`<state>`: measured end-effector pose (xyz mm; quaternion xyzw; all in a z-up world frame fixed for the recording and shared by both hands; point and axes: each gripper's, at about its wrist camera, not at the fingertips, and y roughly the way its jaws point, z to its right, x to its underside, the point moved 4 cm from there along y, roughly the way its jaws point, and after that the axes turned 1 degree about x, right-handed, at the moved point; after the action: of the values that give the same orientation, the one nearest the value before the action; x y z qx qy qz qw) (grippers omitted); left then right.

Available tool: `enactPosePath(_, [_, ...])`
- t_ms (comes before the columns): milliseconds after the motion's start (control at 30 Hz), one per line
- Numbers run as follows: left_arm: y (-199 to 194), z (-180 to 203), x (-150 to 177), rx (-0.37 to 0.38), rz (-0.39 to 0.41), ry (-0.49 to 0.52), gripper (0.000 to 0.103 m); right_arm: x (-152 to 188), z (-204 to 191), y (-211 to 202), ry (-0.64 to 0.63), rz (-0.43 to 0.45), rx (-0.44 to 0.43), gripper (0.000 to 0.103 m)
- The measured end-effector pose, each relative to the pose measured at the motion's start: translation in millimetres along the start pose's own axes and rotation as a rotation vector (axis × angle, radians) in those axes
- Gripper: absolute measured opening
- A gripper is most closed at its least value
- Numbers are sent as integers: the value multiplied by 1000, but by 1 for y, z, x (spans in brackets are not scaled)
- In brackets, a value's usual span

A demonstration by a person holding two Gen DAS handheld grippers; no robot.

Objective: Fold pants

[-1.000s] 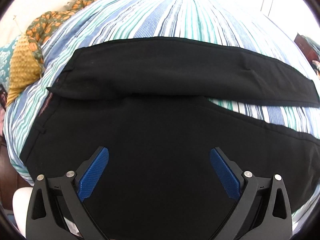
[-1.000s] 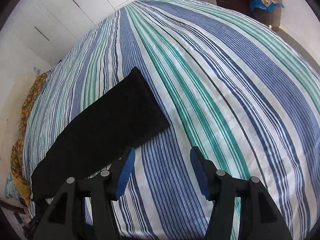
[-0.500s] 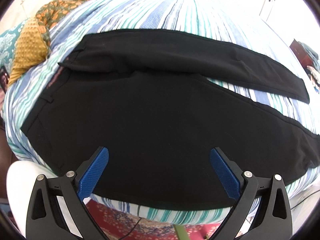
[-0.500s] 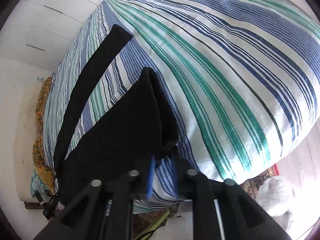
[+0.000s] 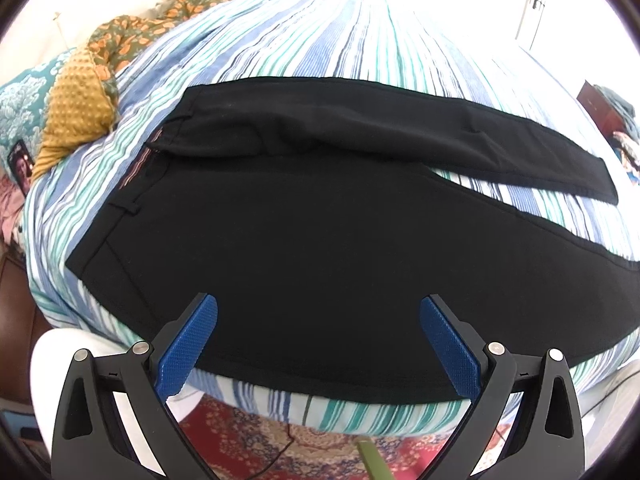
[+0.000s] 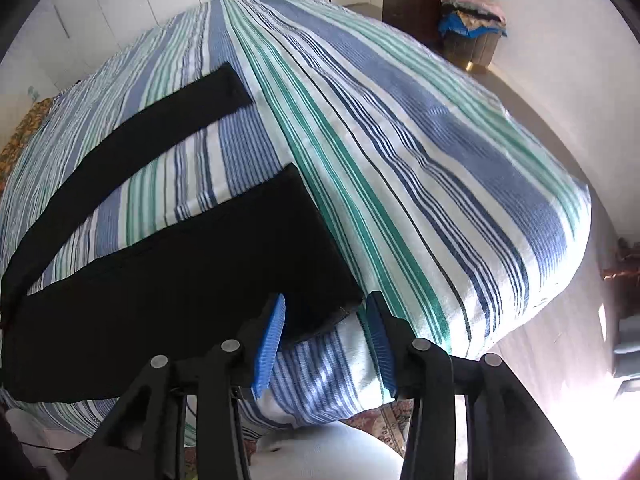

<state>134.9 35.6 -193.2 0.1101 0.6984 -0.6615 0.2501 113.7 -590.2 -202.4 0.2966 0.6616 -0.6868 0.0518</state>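
Jaws released both sides, right just opening at pants (image 5: 304, 248) hem; striped bedspread (image 6: 420, 152), white wardrobes.

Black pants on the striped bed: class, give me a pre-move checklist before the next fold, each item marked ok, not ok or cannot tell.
1. Black pants lie spread on the striped bedcover: ok.
2. Two legs together, ready to fold: not ok; they splay apart with stripes showing between.
3. Left gripper open, nothing between its pads: ok.
4. Right gripper has just been opening; near leg's hem corner sits between the pads, not pinched: ok.
5. Waistband flat: cannot tell; the far side looks folded over.
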Motion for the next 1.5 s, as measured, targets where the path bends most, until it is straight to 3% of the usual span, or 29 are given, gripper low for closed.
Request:
enactPosePath(67, [13,10,0,10,-8,18,102,1,-32,-23,-19,66,-83,46])
enactPosePath(133, [34,26,4,2,-49,89,102,9,-79,-32,-42,78,-214,55])
enactPosePath(200, [56,39,17,-47,-127,194,102,21,-138,-27,-95,41,-359,56])
enactPosePath(267, [53,40,21,-60,-107,233,102,37,-194,-12,-162,-24,-460,56])
enactPosePath(367, [36,29,2,7,-106,182,102,59,-247,12,-224,-119,-499,56])
enactPosePath(467, [19,18,-54,48,27,148,102,62,-278,16,-263,-144,-535,56])
enactPosePath(567, [39,13,-120,-2,111,157,102,41,-317,18,-316,-154,-584,56])
enactPosePath(633, [84,7,-150,-87,75,191,102,16,-350,21,-309,-166,-653,56])
enactPosePath(667, [116,0,-160,-172,22,209,102,3,-370,25,-300,-180,-698,56])
enactPosePath(700, [149,-12,-165,-236,-45,212,103,-10,-388,29,-289,-188,-735,56])
enactPosePath(767, [179,-40,-173,-208,-86,114,103,-29,-427,39,-289,-200,-769,57])
enactPosePath(867, [188,-69,-178,-155,-77,-16,103,-42,-482,63,-322,-239,-808,57])
enactPosePath(933, [187,-67,-173,-153,-47,6,103,-41,-511,86,-333,-292,-853,57])
enactPosePath(1000, [184,-66,-168,-156,-6,16,103,-41,-526,112,-368,-327,-830,57])
enactPosePath(1067, [182,-68,-166,-144,16,10,103,-54,-519,137,-388,-323,-773,48])
enactPosePath(1100, [183,-68,-167,-138,28,7,103,-66,-505,145,-369,-317,-782,39])
enactPosePath(1167, [184,-66,-167,-131,53,4,103,-98,-458,156,-332,-264,-733,37])
enactPosePath(1367, [185,-65,-165,-127,68,1,103,-201,-233,184,-81,-73,-434,37])
enactPosePath(1467, [176,-59,-163,-152,33,13,102,-228,-125,179,79,-8,-183,37])
enactPosePath(1500, [170,-57,-163,-167,23,15,102,-232,-100,173,121,13,-145,39])
